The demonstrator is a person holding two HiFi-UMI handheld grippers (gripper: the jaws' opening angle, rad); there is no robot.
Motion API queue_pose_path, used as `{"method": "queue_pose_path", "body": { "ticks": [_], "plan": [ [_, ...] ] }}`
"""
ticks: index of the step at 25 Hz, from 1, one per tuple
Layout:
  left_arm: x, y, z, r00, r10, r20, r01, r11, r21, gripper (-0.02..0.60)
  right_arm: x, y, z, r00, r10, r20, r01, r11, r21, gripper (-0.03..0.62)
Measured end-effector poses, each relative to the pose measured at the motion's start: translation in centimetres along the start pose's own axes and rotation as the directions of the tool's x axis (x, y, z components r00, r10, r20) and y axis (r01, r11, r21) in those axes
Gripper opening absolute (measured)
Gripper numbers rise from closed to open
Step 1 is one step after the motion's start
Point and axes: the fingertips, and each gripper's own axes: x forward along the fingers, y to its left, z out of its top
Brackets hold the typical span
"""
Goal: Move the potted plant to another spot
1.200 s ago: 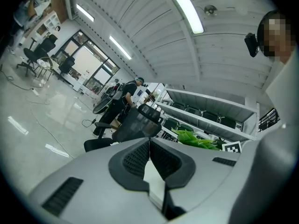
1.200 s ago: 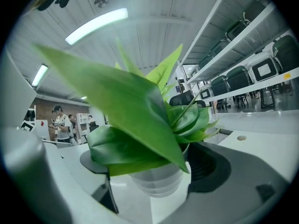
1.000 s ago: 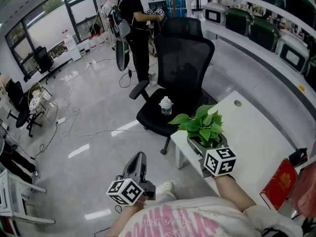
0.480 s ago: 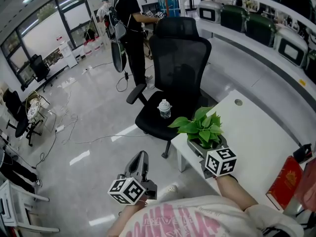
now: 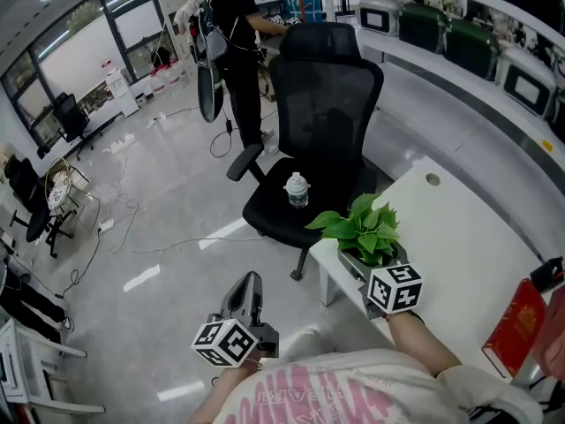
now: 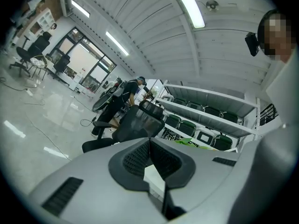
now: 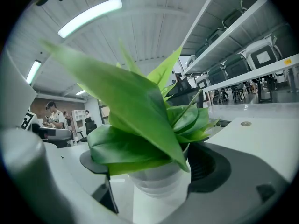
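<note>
one potted plant [image 5: 365, 228], pot clamped between the jaws of my right gripper [image 5: 374, 268], 4 o'clock in head view, at the white table's [image 5: 463, 237] near corner. left gripper [image 5: 250, 290], 7 o'clock: jaws together, empty. carry apparently under way; release not yet done.

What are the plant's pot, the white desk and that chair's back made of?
Pot: looks like smooth, translucent white plastic with ridged rings; frosted glass is possible. Desk: flat matte white top, probably laminate. Chair back: black see-through mesh, seemingly fabric stretched on a dark frame.
</note>
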Motion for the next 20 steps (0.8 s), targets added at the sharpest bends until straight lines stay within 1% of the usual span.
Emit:
{"method": "queue_pose_path", "body": {
  "ticks": [6, 20],
  "plan": [
    [0.2, 1.3, -0.5, 1.0, 0.013, 0.008, -0.013, 1.0, -0.014, 0.025, 1.0, -0.4, -1.2, 1.0, -0.005, -0.017, 0.005, 1.0, -0.004, 0.499],
    [0.9, 1.5, -0.6, 1.0, 0.001, 0.021, -0.001, 1.0, -0.009, 0.025, 1.9, -1.6, -2.9, 0.999, -0.022, -0.045, 0.022, 1.0, -0.001, 0.499]
  ]
}}
